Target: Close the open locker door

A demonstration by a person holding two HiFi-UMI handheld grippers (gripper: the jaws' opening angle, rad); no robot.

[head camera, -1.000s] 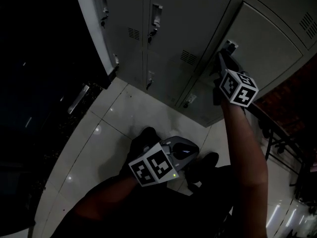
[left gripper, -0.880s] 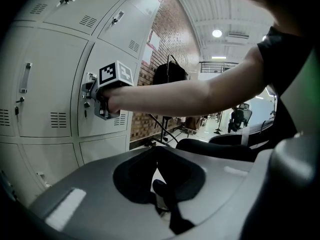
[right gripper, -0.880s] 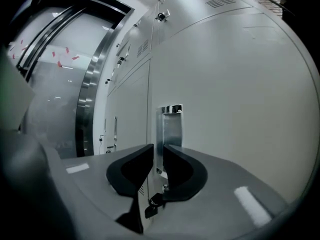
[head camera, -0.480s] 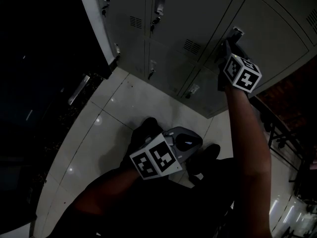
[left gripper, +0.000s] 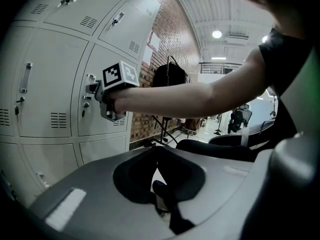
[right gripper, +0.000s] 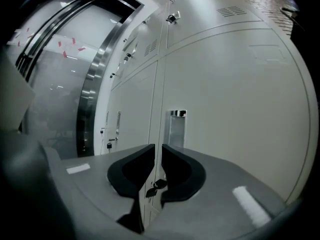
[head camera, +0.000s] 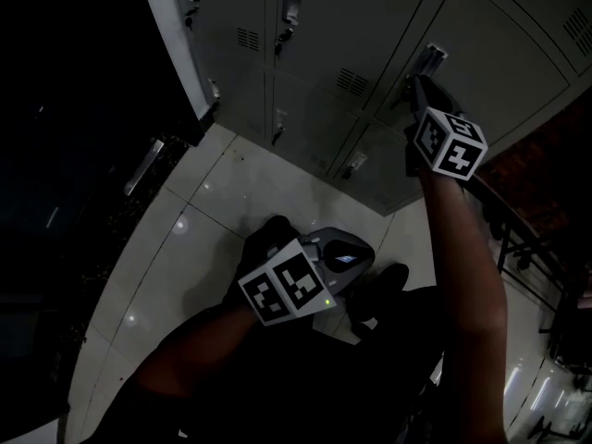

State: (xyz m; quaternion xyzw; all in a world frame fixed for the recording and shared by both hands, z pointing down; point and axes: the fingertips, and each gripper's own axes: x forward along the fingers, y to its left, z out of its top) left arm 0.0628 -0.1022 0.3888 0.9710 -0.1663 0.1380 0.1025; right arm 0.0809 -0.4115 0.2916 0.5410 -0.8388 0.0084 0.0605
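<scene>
Locker door [right gripper: 240, 99] is standing straight ahead of my right tongs [right gripper: 157, 156], looking almost flush with its neighbours.

Its upright handle recess [right gripper: 176, 129] is sitting just above and beyond the tips. The jaws are opening from a narrow slit, gripping nothing. My left tongs [left gripper: 154, 151] are hanging low, well away, jaws together and empty, so I am judging the right arm nearer.

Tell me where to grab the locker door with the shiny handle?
Probably take the shiny upright handle near the edge of the locker door. It is tall and narrow, so come straight at the front with the jaws set left and right of it. The right gripper, jaws opening with nothing between them, faces it.
</scene>
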